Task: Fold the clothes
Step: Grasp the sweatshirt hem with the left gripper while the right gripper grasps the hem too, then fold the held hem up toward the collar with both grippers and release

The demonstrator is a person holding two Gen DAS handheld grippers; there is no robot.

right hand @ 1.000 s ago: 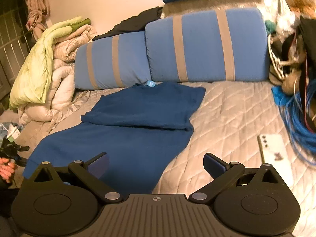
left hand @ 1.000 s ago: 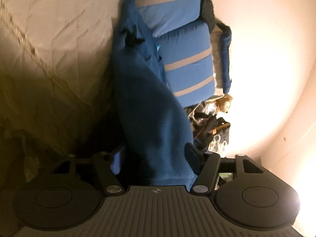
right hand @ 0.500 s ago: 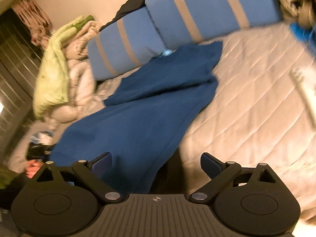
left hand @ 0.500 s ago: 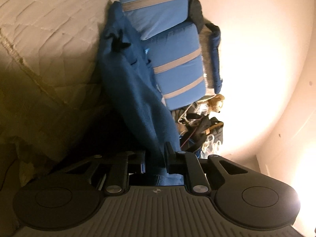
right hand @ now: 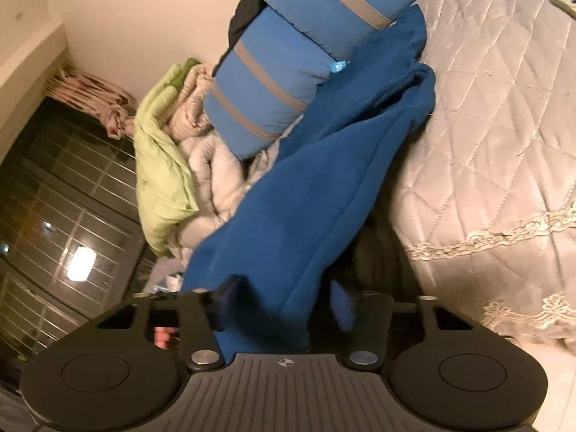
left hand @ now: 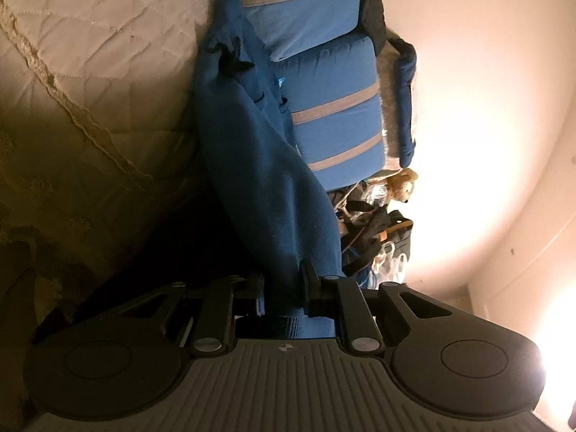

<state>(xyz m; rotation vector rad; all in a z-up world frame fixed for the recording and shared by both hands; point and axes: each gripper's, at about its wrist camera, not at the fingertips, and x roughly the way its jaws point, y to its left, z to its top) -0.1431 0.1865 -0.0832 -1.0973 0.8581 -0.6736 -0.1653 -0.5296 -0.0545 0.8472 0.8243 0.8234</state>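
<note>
Shirt (left hand: 259,180), dark blue, lies on the bed (left hand: 90,54), top end up against the striped pillows (left hand: 324,100), bottom hem hanging off the bed edge toward us. We see it partly folded: 1 side or sleeve looks already turned in over the body, so the shape is long and narrow, though bunched near the collar.

Left claw (left hand: 282,293) is clenched on the hem, cloth pinched between the pads. Right claw (right hand: 284,302) has just been closing with hem cloth between its fingers; that end of the frame is blurred, and the right pad seems to stand off the cloth, so we can't call it a firm grip yet.

Progress, as we judge it: early to middle. Lengthwise fold looks started, both hem corners are being taken up. Left to do: finish the right grip, lift the hem, carry it up toward the collar for the cross fold, flatten, maybe 1 more fold. No finished pile of folded clothes shows in either view.

Risk we'd flag: uneven grip between the 2 claws could skew the fold, and the bunched sleeve area may need smoothing first.
</note>
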